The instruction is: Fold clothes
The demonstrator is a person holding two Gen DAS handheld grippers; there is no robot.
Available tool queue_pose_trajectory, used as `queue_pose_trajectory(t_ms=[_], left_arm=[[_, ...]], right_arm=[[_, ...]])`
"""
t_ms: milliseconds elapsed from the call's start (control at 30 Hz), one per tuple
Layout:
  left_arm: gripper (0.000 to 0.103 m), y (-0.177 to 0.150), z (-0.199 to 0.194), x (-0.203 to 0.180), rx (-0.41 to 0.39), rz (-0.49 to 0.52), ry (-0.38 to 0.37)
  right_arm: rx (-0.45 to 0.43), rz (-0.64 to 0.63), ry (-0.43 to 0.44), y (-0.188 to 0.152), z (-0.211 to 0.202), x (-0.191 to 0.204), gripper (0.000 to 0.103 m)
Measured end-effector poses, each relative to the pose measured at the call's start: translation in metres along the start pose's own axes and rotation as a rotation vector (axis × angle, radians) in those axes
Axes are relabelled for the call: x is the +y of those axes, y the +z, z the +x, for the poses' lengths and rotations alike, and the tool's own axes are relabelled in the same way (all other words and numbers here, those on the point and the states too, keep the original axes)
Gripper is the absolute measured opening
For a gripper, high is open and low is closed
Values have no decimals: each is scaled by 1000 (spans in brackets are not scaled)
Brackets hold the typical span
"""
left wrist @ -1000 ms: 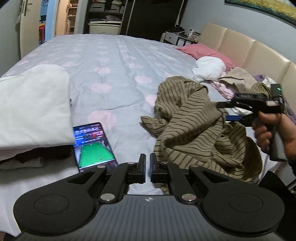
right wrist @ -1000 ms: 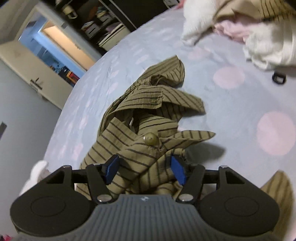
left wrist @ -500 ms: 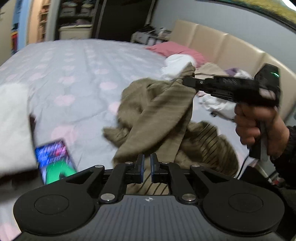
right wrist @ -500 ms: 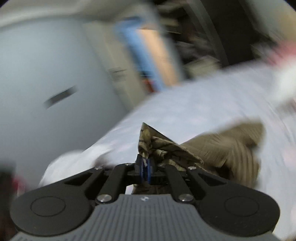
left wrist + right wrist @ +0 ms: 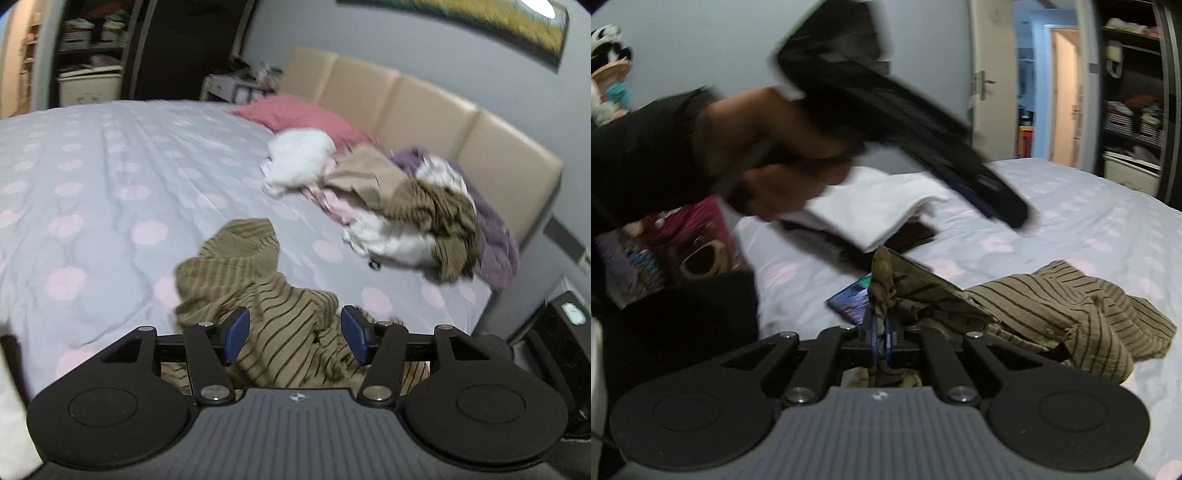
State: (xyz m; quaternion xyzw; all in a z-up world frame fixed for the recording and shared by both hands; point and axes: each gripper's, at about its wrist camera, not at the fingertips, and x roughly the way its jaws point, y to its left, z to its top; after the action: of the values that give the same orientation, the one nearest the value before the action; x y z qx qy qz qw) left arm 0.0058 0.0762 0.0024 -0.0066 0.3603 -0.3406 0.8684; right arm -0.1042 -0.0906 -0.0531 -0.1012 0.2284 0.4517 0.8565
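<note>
On the bed: striped shirt (image 5: pixel 280 295) is lying crumpled on the spotted bed cover (image 5: pixel 110 177), one bunched edge lifted.
Right hand-held gripper (image 5: pixel 881 334): its fingers are pressing together on a wad of the striped shirt, which is sticking up between the blue pads.
Left hand-held gripper (image 5: pixel 293 334): it is hovering spread wide just above the shirt's near folds, gripping nothing; the right view is showing it blurred, held in the person's left hand (image 5: pixel 768 155).
Progress: the shirt is looking unfolded, with no flat panel or crease showing; spreading it out and folding it appears to be what is left.
Folded so far: a white folded cloth (image 5: pixel 886 206) is lying on darker items near the bed's edge.
Waiting: a heap of mixed clothes (image 5: pixel 406 214) is sitting by the headboard (image 5: pixel 406 107), beside a pink pillow (image 5: pixel 295 114).
In the way: a phone (image 5: pixel 851 301) with a lit screen is lying just beside the shirt, partly behind the raised fabric.
</note>
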Motion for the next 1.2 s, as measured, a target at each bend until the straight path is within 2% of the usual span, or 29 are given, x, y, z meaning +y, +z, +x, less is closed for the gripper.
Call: queue_pose_trajectory(t_ms=[133,267,300,367,400,433,467,567,667,833,933,1067,1200], left_arm=[[53,-5,40,-17,109,102,-28],[54,-20,92,-24,283,232,69],[53,-21,97,-24,289,241,82],[36,-22,103,-23,281,246,102],[15,-22,107,-23,277,249,113],[7,-22,110,-22,273,252,123],[4,-22,113,-22,269,255,133],[1,-5,98,-9,174,147,112],[1,11,72,4,62,68,120],[1,27,16,17,-144,-19,163],[1,39,-15,21,-240,-44,194],[1,67,-50,19,-350,-68,198],[1,111,-90,4,-459,-13,218]], right_arm=[[10,-8,9,-3,-8,5,6],[21,-17,17,-7,-15,10,6],[24,-19,20,-7,-17,11,6],[29,-23,24,-9,-21,14,6],[31,-23,25,-9,-22,14,6],[34,-21,24,-9,-24,13,6],[37,-19,22,-10,-27,13,6],[44,-17,8,-12,-36,10,6],[56,-4,-46,-12,-42,5,6],[67,73,-225,-6,-53,-17,6],[27,131,-339,9,-63,-36,6],[-54,117,-430,55,-78,-50,6],[-136,-20,-556,133,-113,-61,5]])
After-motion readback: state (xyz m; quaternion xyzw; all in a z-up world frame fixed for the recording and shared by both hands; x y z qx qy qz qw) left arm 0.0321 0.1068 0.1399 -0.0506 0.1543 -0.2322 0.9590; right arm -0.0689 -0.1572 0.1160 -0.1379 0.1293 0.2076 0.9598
